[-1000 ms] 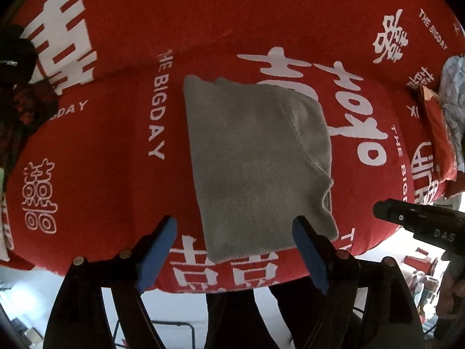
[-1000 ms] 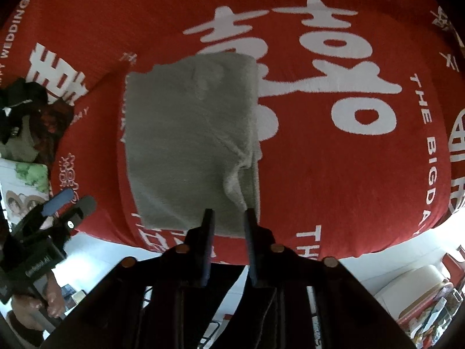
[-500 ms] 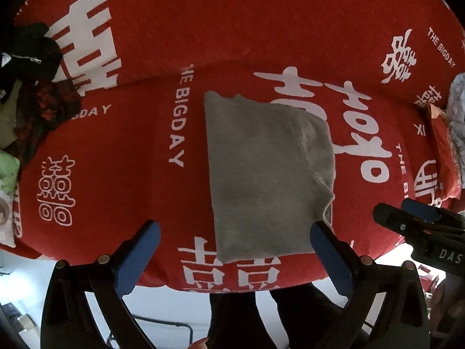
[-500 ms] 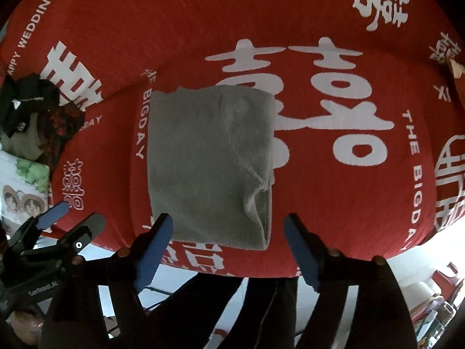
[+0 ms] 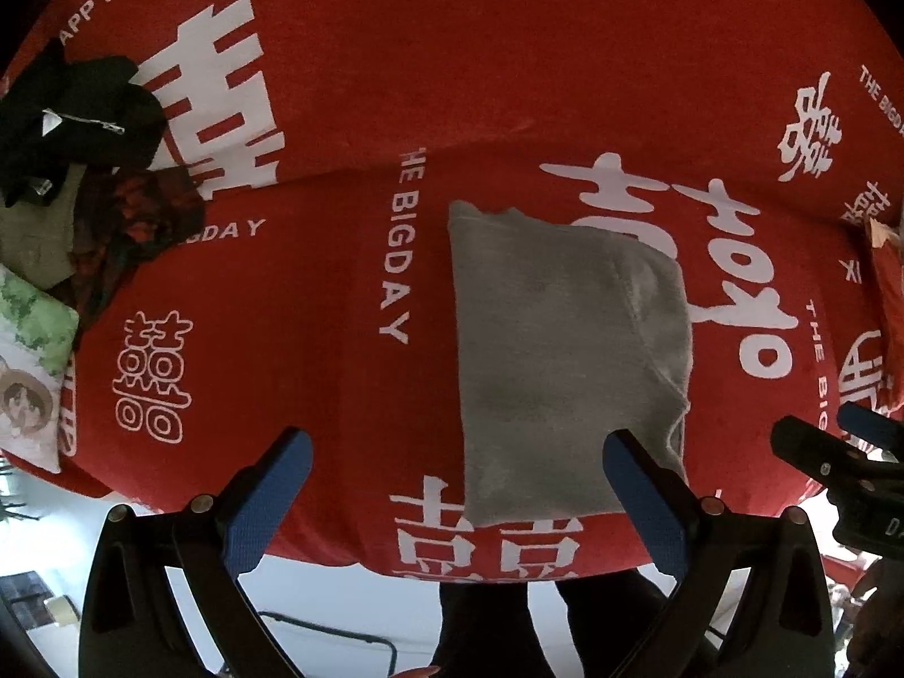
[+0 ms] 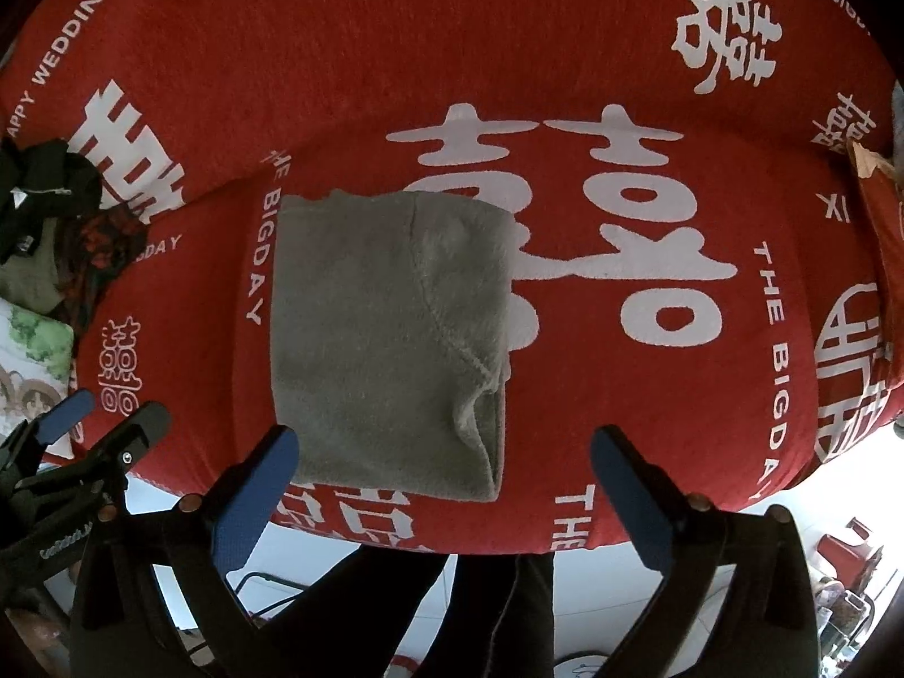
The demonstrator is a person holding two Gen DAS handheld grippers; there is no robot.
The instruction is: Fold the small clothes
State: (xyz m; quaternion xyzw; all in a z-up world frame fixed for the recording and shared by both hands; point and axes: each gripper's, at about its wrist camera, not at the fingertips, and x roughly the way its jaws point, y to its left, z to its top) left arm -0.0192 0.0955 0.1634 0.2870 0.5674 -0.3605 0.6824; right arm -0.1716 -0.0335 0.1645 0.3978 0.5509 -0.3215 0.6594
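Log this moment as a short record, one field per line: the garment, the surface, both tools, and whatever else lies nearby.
garment: grey garment, folded into a rough rectangle, lying flat
surface: red cover printed with white characters
left tool: left tool, jaws wide apart, empty, near the garment's front edge
right tool: right tool, jaws wide apart, empty, near the garment's front edge
contact: neither tool grips the garment
nearby: pile of dark clothes at far left; printed pillow below it
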